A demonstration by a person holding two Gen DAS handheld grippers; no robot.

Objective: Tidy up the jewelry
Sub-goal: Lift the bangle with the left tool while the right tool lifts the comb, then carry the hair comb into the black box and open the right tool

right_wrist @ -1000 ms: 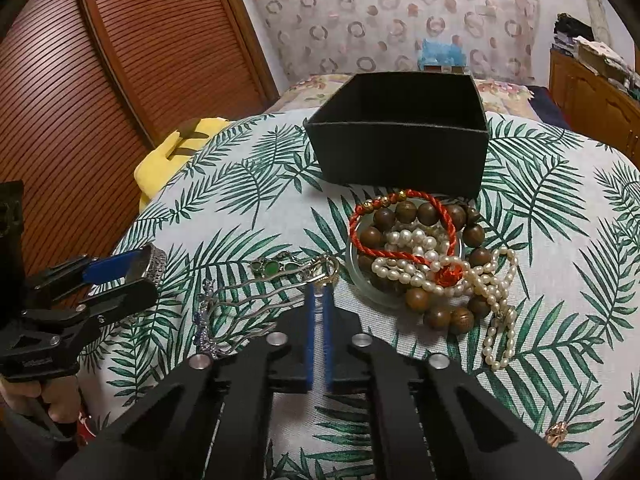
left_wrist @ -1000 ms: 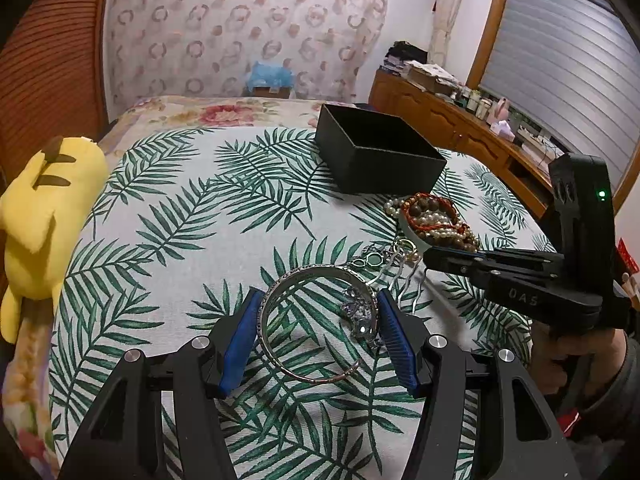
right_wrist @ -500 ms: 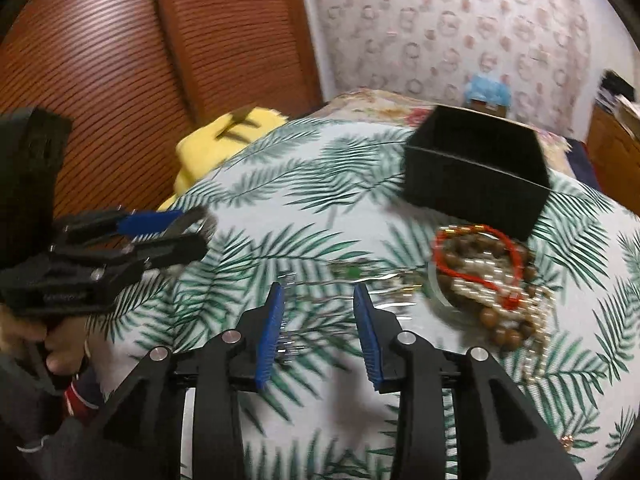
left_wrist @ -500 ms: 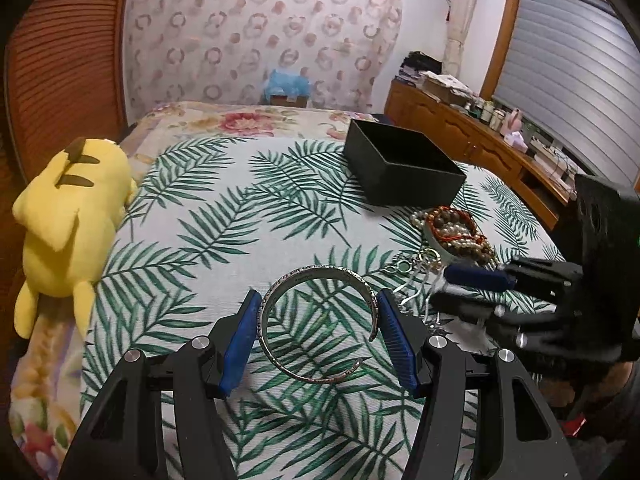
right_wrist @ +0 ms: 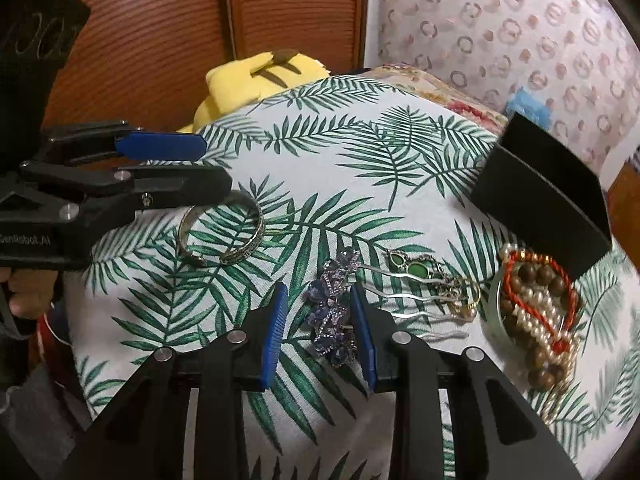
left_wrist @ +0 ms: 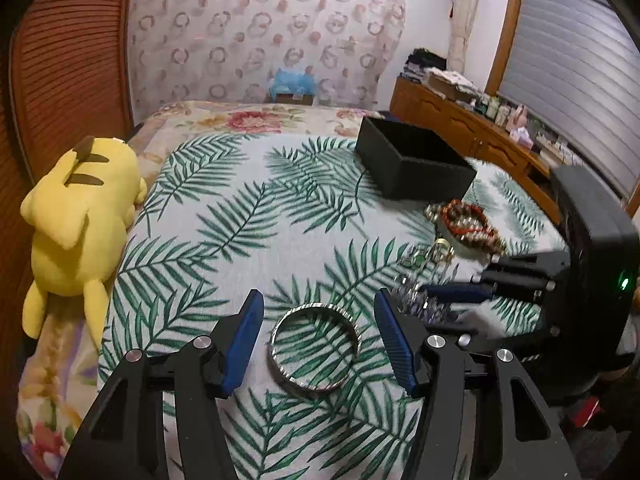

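Observation:
A silver bangle (left_wrist: 315, 346) lies on the leaf-print cloth between the wide-open fingers of my left gripper (left_wrist: 318, 344), touching neither; it also shows in the right wrist view (right_wrist: 222, 236). My right gripper (right_wrist: 320, 332) is open around a purple crystal hairpin (right_wrist: 332, 312), its fingers just beside the ornament. A green-stone piece (right_wrist: 412, 266) and silver pin prongs lie to its right. A small dish of wooden beads, pearls and a red cord (right_wrist: 536, 300) sits further right. The open black box (left_wrist: 412, 164) stands at the back.
A yellow plush toy (left_wrist: 76, 220) lies along the left edge of the bed. A wooden dresser (left_wrist: 472, 128) with clutter stands at the right, a wooden wardrobe at the left. The cloth's front edge is close under both grippers.
My left gripper has opened and let go of the bangle, which now lies on the cloth. My right gripper has opened, swung left and come down around the purple hairpin.

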